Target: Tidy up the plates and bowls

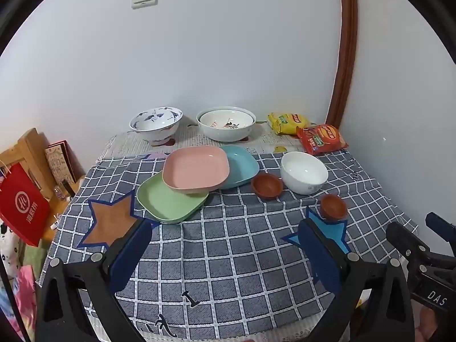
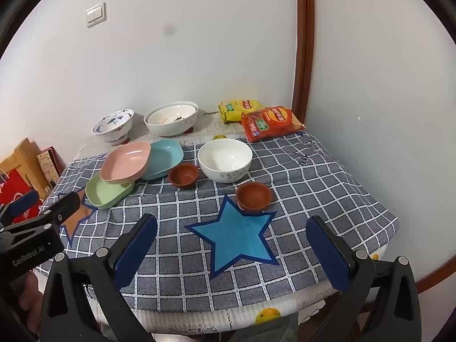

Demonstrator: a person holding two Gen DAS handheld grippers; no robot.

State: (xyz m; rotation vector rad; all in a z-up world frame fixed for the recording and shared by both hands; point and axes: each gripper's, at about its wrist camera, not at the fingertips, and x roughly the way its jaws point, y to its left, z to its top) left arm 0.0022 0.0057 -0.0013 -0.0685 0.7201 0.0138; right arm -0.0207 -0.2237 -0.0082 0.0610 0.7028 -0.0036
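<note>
A pink plate (image 1: 196, 169) lies on a green plate (image 1: 168, 202) and a blue plate (image 1: 242, 166) in the middle of the table. A white bowl (image 1: 303, 172) stands to their right with two small brown bowls, one (image 1: 266, 185) beside it and one (image 1: 332, 205) nearer. A blue-patterned bowl (image 1: 155, 124) and nested white bowls (image 1: 226, 124) stand at the back. My left gripper (image 1: 225, 245) is open and empty above the near cloth. My right gripper (image 2: 232, 245) is open and empty above the blue star (image 2: 236, 240); the nearer brown bowl (image 2: 253, 195) is just beyond it.
A yellow snack bag (image 1: 287, 122) and a red snack bag (image 1: 322, 138) lie at the back right by the wall corner. A red paper bag (image 1: 21, 203) and a wooden stand (image 1: 31, 151) are left of the table. An orange star (image 1: 112, 222) marks the checked tablecloth (image 1: 228, 256).
</note>
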